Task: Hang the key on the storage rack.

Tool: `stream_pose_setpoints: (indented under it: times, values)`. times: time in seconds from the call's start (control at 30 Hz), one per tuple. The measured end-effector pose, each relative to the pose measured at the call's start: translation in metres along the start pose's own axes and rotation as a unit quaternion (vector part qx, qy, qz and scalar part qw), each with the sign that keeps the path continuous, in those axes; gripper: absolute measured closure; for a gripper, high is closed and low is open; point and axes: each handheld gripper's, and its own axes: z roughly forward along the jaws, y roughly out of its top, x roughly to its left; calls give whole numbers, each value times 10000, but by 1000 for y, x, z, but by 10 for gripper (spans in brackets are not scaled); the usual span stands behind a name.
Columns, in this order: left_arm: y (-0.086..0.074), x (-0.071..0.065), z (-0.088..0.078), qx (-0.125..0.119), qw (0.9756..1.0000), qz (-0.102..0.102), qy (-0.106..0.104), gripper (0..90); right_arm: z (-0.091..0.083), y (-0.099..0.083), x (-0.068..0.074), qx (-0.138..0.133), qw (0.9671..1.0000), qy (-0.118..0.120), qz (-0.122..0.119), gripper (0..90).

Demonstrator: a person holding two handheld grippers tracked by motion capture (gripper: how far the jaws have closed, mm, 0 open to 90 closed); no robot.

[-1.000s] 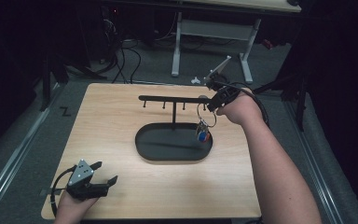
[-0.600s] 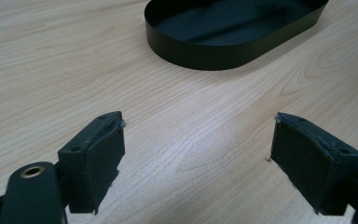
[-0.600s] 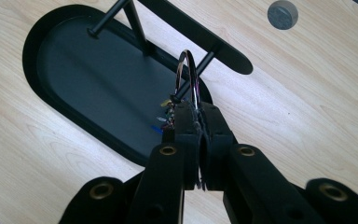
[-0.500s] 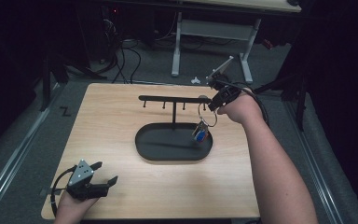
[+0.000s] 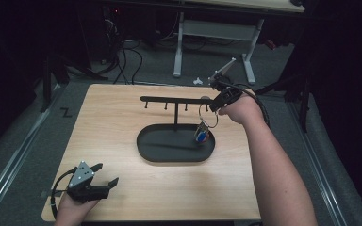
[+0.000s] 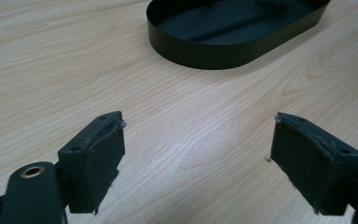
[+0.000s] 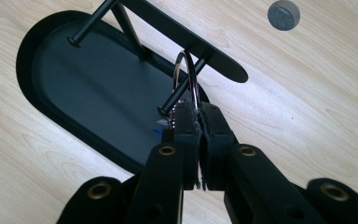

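Note:
A black key stand [image 5: 174, 100] rises from an oval black tray [image 5: 143, 146] at the table's middle. Its crossbar [image 7: 177, 35] carries short pegs. My right gripper [image 5: 217, 101] is at the bar's right end, shut on a silver key ring [image 7: 186, 70]. The ring [image 5: 206, 113] lies against the outermost peg [image 7: 182, 93]; I cannot tell whether the peg passes through it. Keys with a blue tag [image 5: 201, 133] dangle from the ring over the tray. My left gripper [image 5: 106, 174] rests open and holding nothing at the table's near left corner, its jaws [image 6: 198, 119] pointing toward the tray [image 6: 233, 51].
The wooden table [image 5: 103, 122] has bare room left of the tray and along its near edge. A grey round plug [image 7: 283, 15] sits in the tabletop beyond the bar's end. A desk frame [image 5: 179, 42] and cables lie on the floor beyond the far edge.
The hanging keys have swung slightly to the left under the right gripper. The left gripper has not moved.

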Motion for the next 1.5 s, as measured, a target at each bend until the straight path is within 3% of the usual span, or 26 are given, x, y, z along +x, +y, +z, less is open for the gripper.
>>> stream_pose_setpoints:
  times: [0.17,0.33,0.5,0.7,0.93,1.3,1.5]
  values:
    - [0,-1,1,9,10000,23,4,179,3,1,1,29,10000,-35,-3,856]
    - [0,1,0,10,10000,-6,14,179,-3,3,2,-201,9997,-39,94,834]
    - [0,0,0,-25,10000,-15,26,179,-7,1,4,-227,9996,-99,96,808]
    - [0,0,1,-15,10000,-11,16,179,-12,-4,6,-425,9987,-170,201,731]
    - [1,0,2,-33,10000,-18,-7,179,-16,-14,5,-591,9978,-152,274,636]
    - [3,0,6,-28,10000,11,-57,179,-5,-40,8,-665,9970,-141,383,438]
    - [4,-2,7,-11,10000,18,-78,180,6,-57,14,-901,9955,-179,215,360]
